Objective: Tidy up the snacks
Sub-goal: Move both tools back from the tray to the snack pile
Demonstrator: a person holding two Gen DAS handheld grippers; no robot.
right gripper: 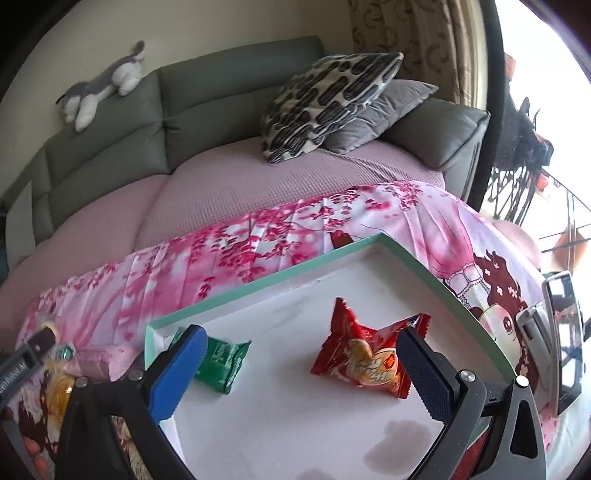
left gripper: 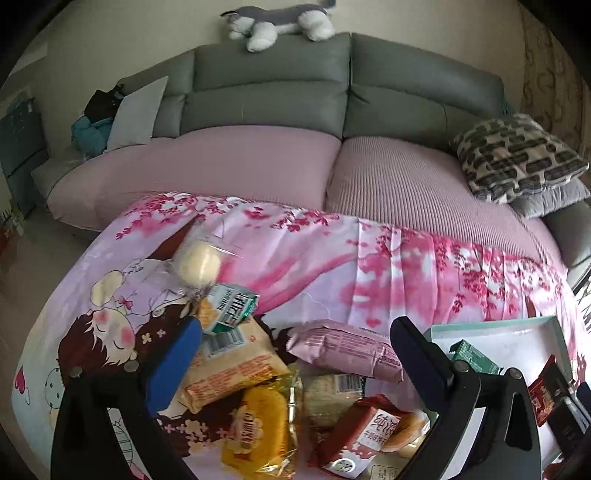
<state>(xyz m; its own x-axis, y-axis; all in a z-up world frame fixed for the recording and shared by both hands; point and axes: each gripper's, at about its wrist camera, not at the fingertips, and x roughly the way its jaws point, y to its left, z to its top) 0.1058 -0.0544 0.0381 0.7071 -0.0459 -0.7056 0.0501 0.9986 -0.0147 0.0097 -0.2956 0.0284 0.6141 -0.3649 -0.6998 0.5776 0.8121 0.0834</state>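
Right gripper (right gripper: 301,373) spread wide, empty, above tray (right gripper: 266,280); red packet (right gripper: 364,360) lies inside tray, green packet (right gripper: 221,363) beside it. Left gripper (left gripper: 295,354) open over snack pile (left gripper: 277,387) beside tray: pick one packet, avoid neighbours.

A home living room: a grey sofa (left gripper: 273,92) with pink seat covers held cushions (right gripper: 325,103) and a plush toy (left gripper: 280,22), a patterned curtain (right gripper: 417,37) hung beside it, and a cartoon-print cloth (left gripper: 332,258) covered the bench.
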